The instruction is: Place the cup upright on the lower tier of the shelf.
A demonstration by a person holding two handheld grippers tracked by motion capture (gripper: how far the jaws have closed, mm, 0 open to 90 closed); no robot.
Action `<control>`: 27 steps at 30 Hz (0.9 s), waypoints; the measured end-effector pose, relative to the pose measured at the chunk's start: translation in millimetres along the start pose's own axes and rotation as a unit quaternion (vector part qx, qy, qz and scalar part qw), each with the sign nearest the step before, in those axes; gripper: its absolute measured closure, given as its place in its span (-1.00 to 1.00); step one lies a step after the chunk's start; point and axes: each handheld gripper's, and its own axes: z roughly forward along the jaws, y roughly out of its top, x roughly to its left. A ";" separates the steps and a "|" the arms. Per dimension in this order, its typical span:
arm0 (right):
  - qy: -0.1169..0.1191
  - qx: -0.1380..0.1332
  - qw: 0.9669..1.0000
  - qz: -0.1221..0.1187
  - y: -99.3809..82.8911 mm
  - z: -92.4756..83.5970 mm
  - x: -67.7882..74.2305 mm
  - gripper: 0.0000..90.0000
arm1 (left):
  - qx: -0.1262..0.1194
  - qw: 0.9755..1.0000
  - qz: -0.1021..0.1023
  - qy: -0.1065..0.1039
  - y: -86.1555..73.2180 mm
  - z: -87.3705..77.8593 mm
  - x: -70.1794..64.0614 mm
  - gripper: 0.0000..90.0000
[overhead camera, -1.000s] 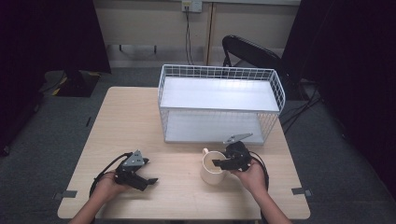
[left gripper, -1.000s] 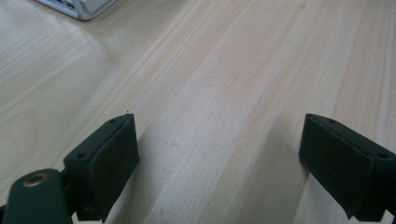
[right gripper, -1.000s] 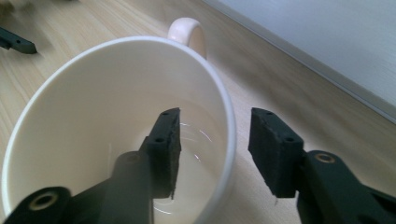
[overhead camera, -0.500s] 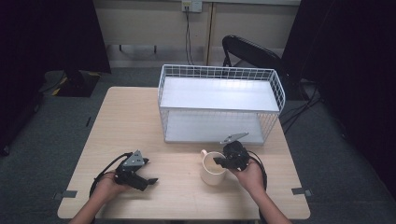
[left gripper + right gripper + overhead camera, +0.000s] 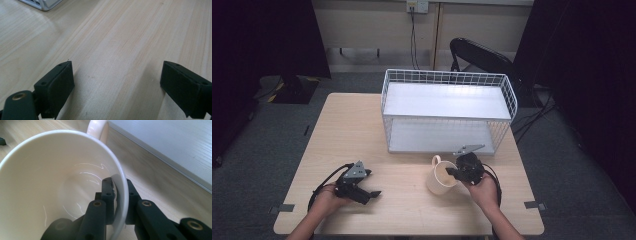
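Overhead shot first: cream ceramic mug [image 5: 442,176] stands upright on the pale wooden worktop [image 5: 347,130], just in front of the white wire two-tier shelf rack [image 5: 447,111], with its handle pointing toward the rack. The right claw [image 5: 451,172] is on the mug's near-right rim, and its jaws have just been closing with the mug wall between them. The left claw [image 5: 373,194] sits well apart on the left side of the worktop, resting low in the person's hand with nothing near it.

Left gripper view: jaws stand wide apart over bare wood grain, nothing between them, and a corner of the rack's base [image 5: 43,3] peeks in at the top.

Right gripper view: this is the good one. The right claw [image 5: 117,195] pinches the mug [image 5: 50,182] wall, one black jaw inside the cup and one outside, just below the rim. The mug handle [image 5: 98,128] is on the far side.

My guess on handling: glazed ceramic, so stiff, fairly hefty, slick and chippable. A rim pinch works, but the mug could swing or slip, so keep it level and lift slow. The handle would be the other spot.
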 end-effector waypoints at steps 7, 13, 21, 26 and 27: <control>-0.006 -0.013 1.000 0.012 -3.8 -1.5 -6.2 0.85 | 0.000 1.000 0.000 0.000 0.0 0.0 0.0 -0.75; -0.011 -0.018 1.000 0.021 -5.1 -2.6 -11.0 0.85 | 0.000 1.000 0.000 0.000 0.0 0.0 0.0 -0.75; -0.013 -0.028 0.999 0.030 -3.7 -7.1 -14.5 0.85 | 0.000 1.000 -0.003 -0.002 0.2 0.4 -0.3 -0.77; -0.018 -0.038 0.998 0.040 -2.8 -12.4 -18.6 0.85 | 0.001 1.000 -0.003 -0.001 0.2 0.4 -0.4 -0.77; -0.019 -0.040 0.998 0.042 -2.4 -13.3 -19.7 0.85 | 0.001 1.000 -0.003 -0.001 0.2 0.4 -0.4 -0.77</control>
